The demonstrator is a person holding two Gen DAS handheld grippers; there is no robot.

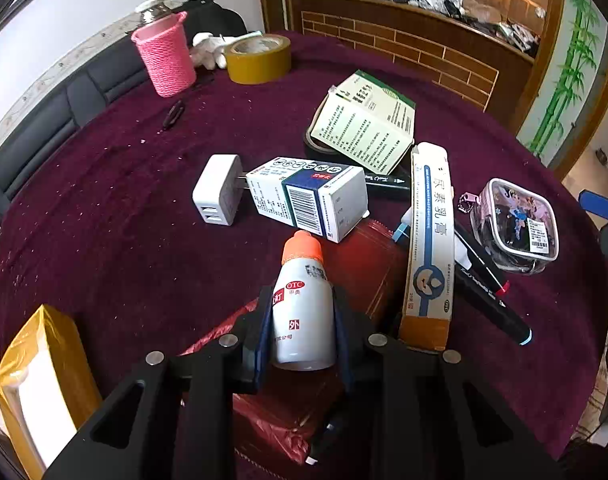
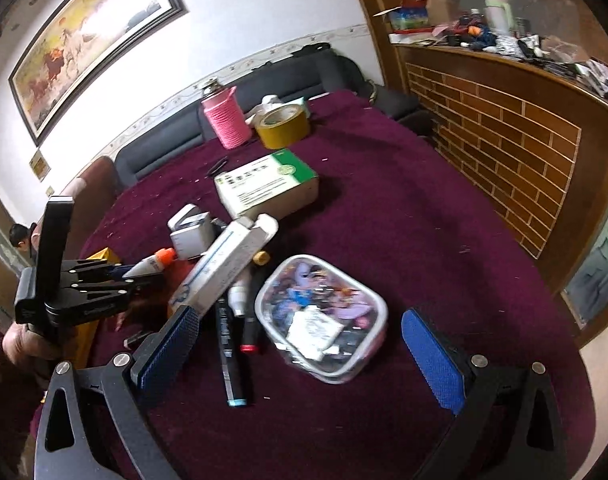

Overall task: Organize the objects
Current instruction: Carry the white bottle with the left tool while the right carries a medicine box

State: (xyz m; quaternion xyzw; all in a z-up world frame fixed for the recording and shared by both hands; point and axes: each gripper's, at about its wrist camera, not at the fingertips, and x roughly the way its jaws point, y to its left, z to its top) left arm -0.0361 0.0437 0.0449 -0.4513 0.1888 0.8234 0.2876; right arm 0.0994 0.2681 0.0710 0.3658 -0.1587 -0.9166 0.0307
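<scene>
My left gripper [image 1: 303, 320] is shut on a small white bottle with an orange cap [image 1: 303, 304], held above a red plastic bag [image 1: 364, 268]; the same left gripper [image 2: 144, 274] and bottle [image 2: 154, 263] show at the left of the right wrist view. My right gripper [image 2: 300, 348] stands open, its blue pads wide apart, just short of a clear pouch with a cartoon print [image 2: 322, 316]. Piled in the middle of the maroon table lie a long white ointment box [image 1: 428, 240], a blue-and-white medicine box [image 1: 308, 196], a white charger [image 1: 218, 194], a green-and-white box [image 1: 364, 120] and black markers [image 2: 230, 356].
A pink woven cup [image 1: 166, 54] and a roll of yellow tape [image 1: 258, 58] stand at the table's far side. A yellow-wrapped package [image 1: 40, 380] lies at the near left. A dark sofa runs behind the table, and a brick-patterned wooden counter [image 2: 504, 136] stands to the right.
</scene>
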